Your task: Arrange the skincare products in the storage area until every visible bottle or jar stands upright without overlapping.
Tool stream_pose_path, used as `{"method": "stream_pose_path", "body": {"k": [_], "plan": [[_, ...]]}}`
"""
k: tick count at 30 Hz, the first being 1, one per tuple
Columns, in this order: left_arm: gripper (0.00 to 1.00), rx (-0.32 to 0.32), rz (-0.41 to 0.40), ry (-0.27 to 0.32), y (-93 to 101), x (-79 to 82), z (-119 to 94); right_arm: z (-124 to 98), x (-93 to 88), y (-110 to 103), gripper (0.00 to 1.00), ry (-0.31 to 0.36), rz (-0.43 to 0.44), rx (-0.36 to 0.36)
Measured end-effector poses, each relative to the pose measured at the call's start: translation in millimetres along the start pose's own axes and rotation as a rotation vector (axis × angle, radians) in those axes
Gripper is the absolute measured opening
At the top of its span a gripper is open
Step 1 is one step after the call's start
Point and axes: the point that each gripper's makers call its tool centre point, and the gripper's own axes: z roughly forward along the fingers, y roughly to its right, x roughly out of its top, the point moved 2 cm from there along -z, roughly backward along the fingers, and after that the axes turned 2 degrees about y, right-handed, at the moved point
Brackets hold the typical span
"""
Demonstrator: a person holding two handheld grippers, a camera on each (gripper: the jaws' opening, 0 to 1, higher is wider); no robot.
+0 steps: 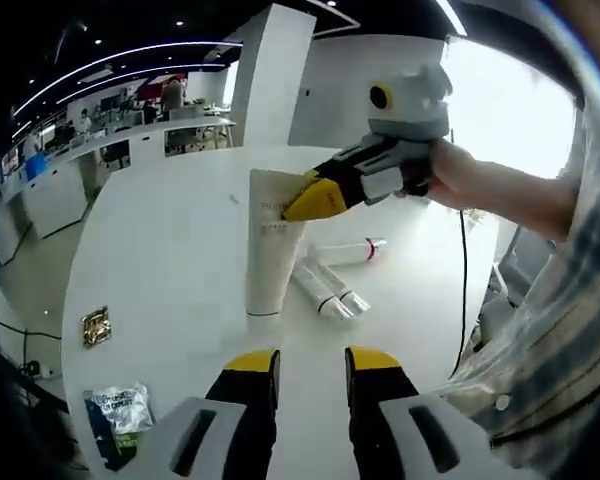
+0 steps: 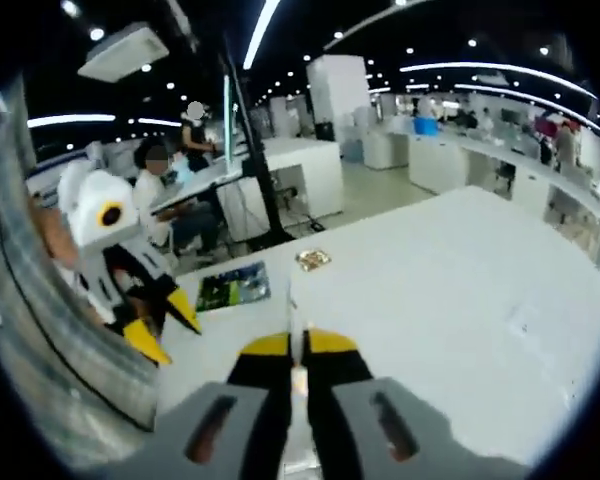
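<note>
A tall cream tube stands upright on the white table, cap end down. My right gripper comes in from the right and is shut on the tube's flat top edge. In the right gripper view that edge shows as a thin pale strip pinched between the near-closed jaws of the right gripper. My left gripper hovers open in front of the tube, with nothing between its fingers, and it also appears at the left as the left gripper. Two white tubes and a red-banded bottle lie flat beside the upright tube.
A gold sachet and a green-and-white packet lie near the table's left edge; the same sachet and packet show beyond my right jaws. A black cable hangs at the table's right edge. People sit at desks behind.
</note>
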Motion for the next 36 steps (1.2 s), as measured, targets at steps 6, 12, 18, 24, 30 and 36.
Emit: {"method": "stream_pose_path", "body": {"k": [6, 12, 18, 24, 30, 36], "plan": [[0.26, 0.012, -0.014, 0.03, -3.7, 5.7, -6, 2, 10.2, 30, 0.01, -0.082, -0.138, 0.027], [0.26, 0.031, -0.003, 0.043, -4.2, 2.9, -15, 0, 12.2, 54, 0.01, -0.13, -0.198, 0.04], [0.26, 0.036, -0.002, 0.052, 1.6, -1.4, -18, -9, 8.8, 65, 0.01, -0.124, -0.186, 0.066], [0.26, 0.035, 0.004, 0.059, 9.0, -4.8, -19, -19, -1.1, 76, 0.01, -0.143, -0.212, 0.084], [0.26, 0.052, 0.012, 0.079, 9.6, -2.1, -22, -24, -10.1, 81, 0.02, -0.175, -0.228, 0.132], [0.26, 0.059, 0.013, 0.087, 12.2, -3.4, -22, -30, -14.0, 93, 0.02, -0.184, -0.247, 0.121]]}}
